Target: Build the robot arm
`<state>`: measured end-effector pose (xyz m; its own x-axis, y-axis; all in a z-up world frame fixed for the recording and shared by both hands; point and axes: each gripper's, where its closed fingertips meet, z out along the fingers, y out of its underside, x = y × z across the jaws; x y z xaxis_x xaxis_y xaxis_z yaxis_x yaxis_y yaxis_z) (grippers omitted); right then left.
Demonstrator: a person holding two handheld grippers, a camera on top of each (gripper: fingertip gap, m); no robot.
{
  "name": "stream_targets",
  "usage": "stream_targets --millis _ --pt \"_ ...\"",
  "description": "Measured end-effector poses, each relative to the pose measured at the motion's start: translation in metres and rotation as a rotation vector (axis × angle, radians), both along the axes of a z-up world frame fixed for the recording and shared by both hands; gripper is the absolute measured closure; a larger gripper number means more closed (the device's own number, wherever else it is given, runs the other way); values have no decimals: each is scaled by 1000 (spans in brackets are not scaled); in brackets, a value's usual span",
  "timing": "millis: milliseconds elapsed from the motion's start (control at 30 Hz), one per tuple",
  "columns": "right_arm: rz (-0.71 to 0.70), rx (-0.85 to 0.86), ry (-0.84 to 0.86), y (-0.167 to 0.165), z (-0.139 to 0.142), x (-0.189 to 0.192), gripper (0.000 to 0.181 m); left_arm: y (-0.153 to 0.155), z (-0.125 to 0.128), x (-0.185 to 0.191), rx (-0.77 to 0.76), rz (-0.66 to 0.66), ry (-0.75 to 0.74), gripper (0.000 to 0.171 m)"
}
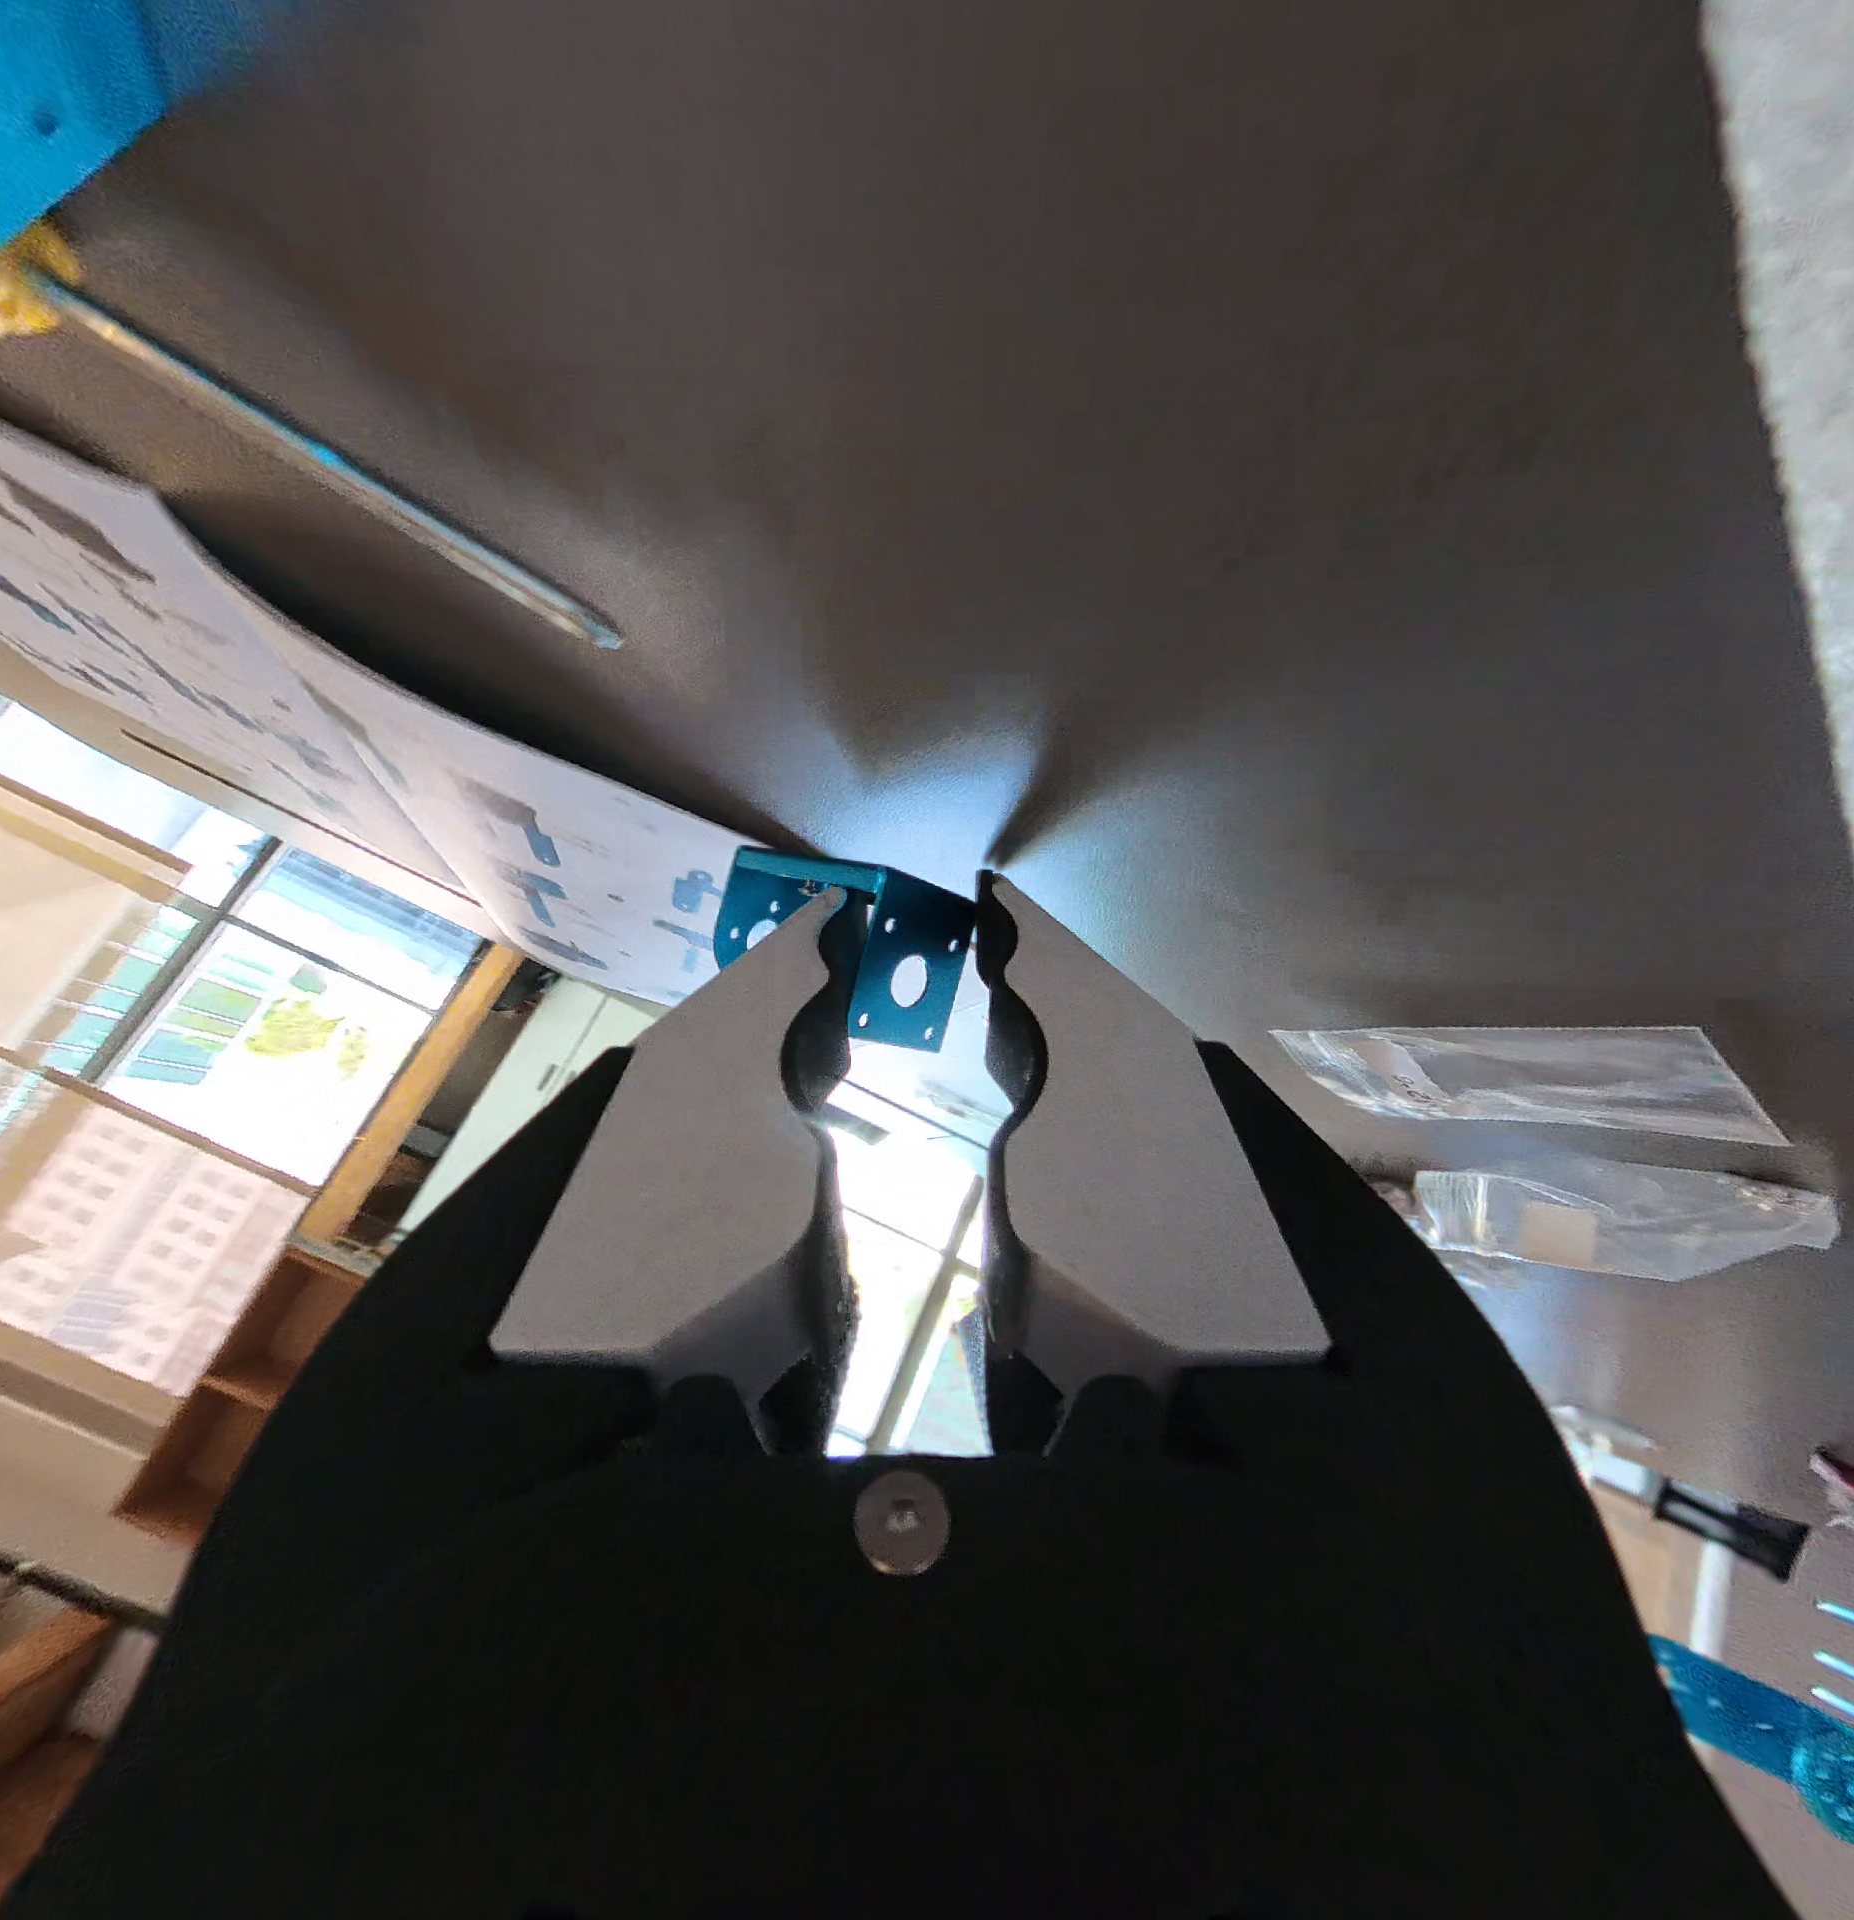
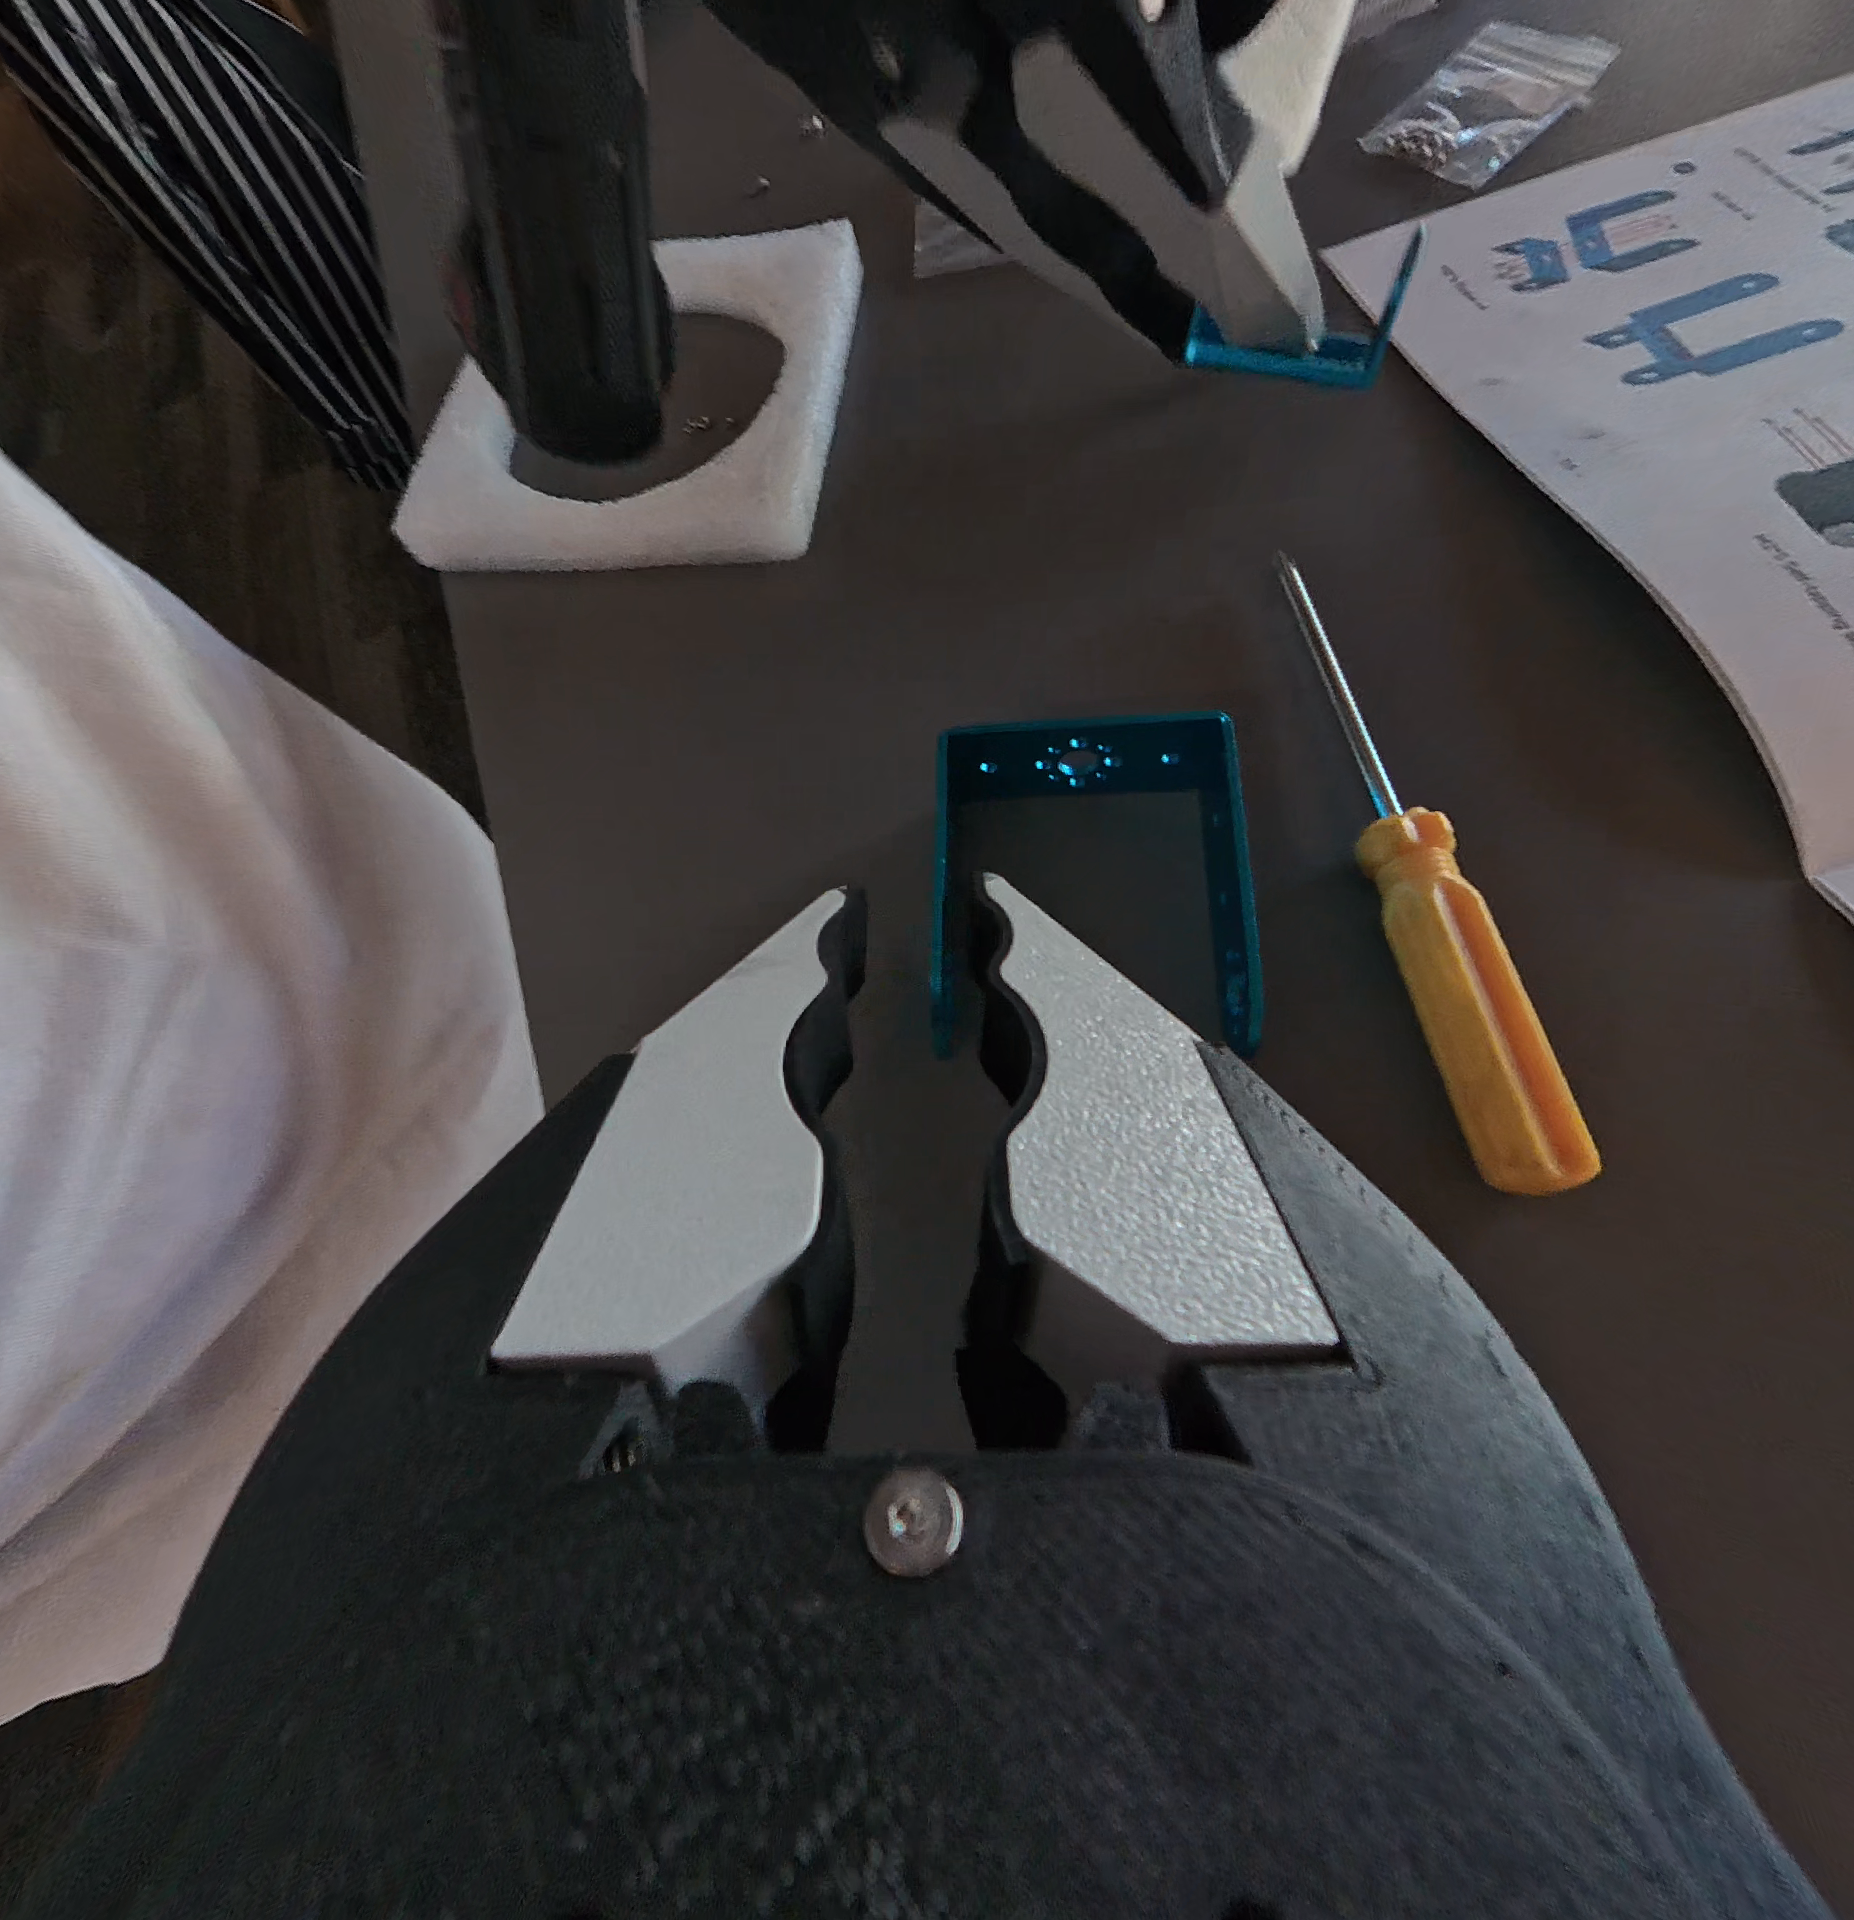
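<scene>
My left gripper (image 1: 909, 888) is tipped down onto the dark table (image 1: 1110, 416). Its fingers close on the perforated flange of a small blue metal bracket (image 1: 907, 977), whose base touches the table. In the right wrist view it shows at the top (image 2: 1250, 332), on that bracket (image 2: 1287, 358). My right gripper (image 2: 923, 894) is open, low over the table. Its fingers straddle the left leg of a larger blue U-shaped bracket (image 2: 1084, 764) that lies flat. A yellow-handled screwdriver (image 2: 1474, 997) lies just right of that bracket.
A printed instruction sheet (image 2: 1681, 416) lies at the right. A white foam block (image 2: 632, 447) with a black post (image 2: 580, 260) stands at the back left. White cloth (image 2: 175, 935) covers the left edge. Clear plastic bags (image 1: 1525, 1081) (image 2: 1494, 104) lie on the table. The gap from one gripper's tips to the other's is roughly 15 cm. My right tips are roughly 8 cm from the yellow-handled screwdriver (image 2: 1474, 997).
</scene>
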<state>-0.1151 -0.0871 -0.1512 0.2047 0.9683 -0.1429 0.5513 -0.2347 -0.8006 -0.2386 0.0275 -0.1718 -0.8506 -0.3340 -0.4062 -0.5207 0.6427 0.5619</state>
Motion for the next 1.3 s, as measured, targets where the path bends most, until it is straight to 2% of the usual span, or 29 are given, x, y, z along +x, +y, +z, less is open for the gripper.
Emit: stream_targets --millis 67,133,233,333,400,500,600,667,800,867,1000,1033,1133,1200,1300 --pt "41 -17 44 0 10 1 162 3 0 4 40 -46 13 152" --pt "32 -6 88 15 25 0 162 3 0 4 59 -58 21 152" --pt "-19 -9 102 56 40 -13 162 3 0 4 104 -98 37 152" --pt "-70 23 37 103 36 -38 162 2 0 4 144 -124 54 152" --pt "-81 35 47 123 36 -61 163 2 0 4 150 -108 46 152" --pt "-58 23 63 128 34 -90 166 1 1 4 144 -76 38 152" --pt "-66 99 -26 133 20 -98 167 0 3 2 156 -53 51 152" --pt "-58 67 -3 128 19 -103 171 0 7 3 167 -36 32 152" --pt "-87 49 -18 126 18 -101 169 2 15 6 184 9 23 152" --pt "-129 86 0 132 24 -98 175 0 18 13 182 -2 3 152" --pt "-106 106 -16 129 23 -97 181 -6 20 23 139 26 -79 148" --pt "-122 118 -34 130 21 -95 181 -7 20 23 118 54 -98 146" --pt "-172 131 -50 135 17 -89 181 -5 20 17 67 231 -196 114" --pt "-199 116 -36 138 19 -86 181 -3 22 10 27 373 -292 99" --pt "-268 149 -6 150 27 -73 181 -6 34 -2 -62 605 -544 98"
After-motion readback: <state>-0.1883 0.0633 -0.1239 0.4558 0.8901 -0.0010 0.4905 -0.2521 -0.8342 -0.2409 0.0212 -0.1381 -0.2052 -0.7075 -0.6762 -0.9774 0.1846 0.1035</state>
